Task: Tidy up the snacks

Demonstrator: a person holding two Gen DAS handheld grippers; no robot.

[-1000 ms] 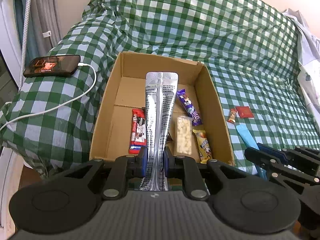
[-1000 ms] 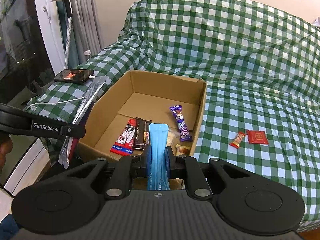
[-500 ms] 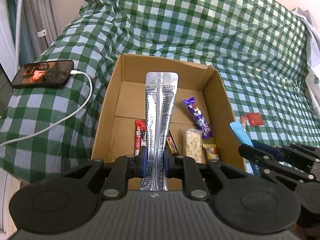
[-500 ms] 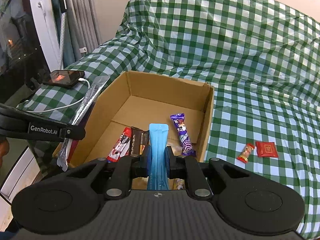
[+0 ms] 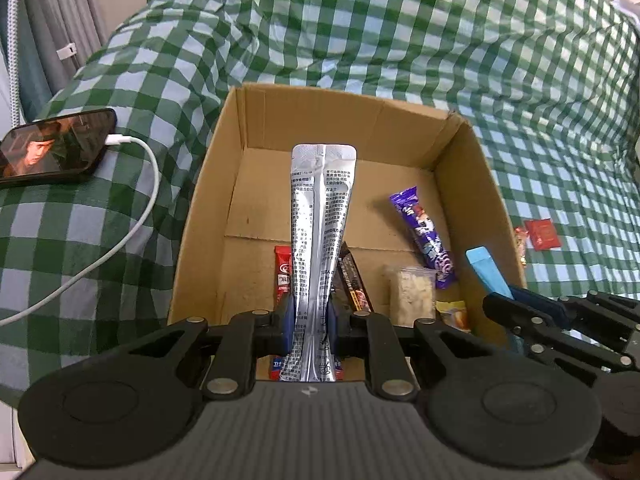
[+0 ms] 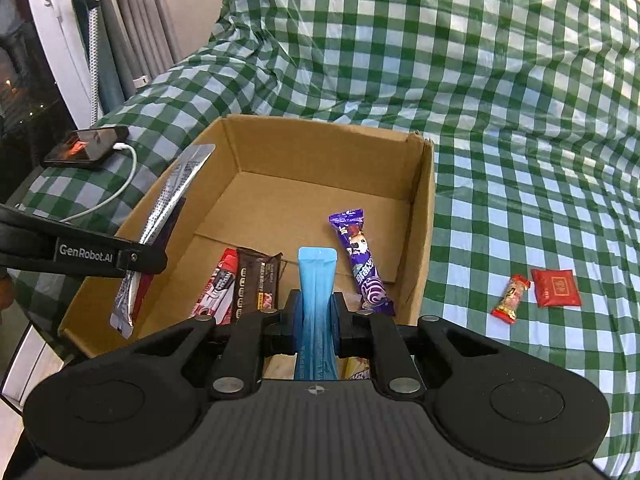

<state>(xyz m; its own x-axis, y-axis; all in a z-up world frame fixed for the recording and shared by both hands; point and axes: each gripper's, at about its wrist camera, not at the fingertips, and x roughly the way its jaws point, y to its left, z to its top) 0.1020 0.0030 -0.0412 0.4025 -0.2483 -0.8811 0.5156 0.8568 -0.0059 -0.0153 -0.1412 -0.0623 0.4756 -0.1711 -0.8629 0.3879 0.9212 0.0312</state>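
Note:
My left gripper point(image 5: 311, 322) is shut on a long silver snack packet point(image 5: 320, 216), held over the near end of an open cardboard box point(image 5: 208, 184). My right gripper point(image 6: 316, 320) is shut on a long blue packet point(image 6: 316, 280), held over the box point(image 6: 424, 216) near its right wall. In the box lie a purple bar point(image 6: 360, 260), a dark brown bar point(image 6: 256, 284), a red bar point(image 6: 218, 292), and a clear bag of pale pieces point(image 5: 412, 292). A small red-gold candy point(image 6: 512, 296) and a red square sachet point(image 6: 554, 286) lie on the cloth to the right of the box.
The box sits on a sofa under a green checked cloth point(image 5: 400, 32). A phone point(image 5: 56, 146) with a white charging cable point(image 5: 132, 216) lies to the left of the box. Curtains point(image 6: 120, 32) and a dark window stand at the far left.
Both grippers have moved forward and closer over the box, each still holding its packet. The box looks larger in both views.

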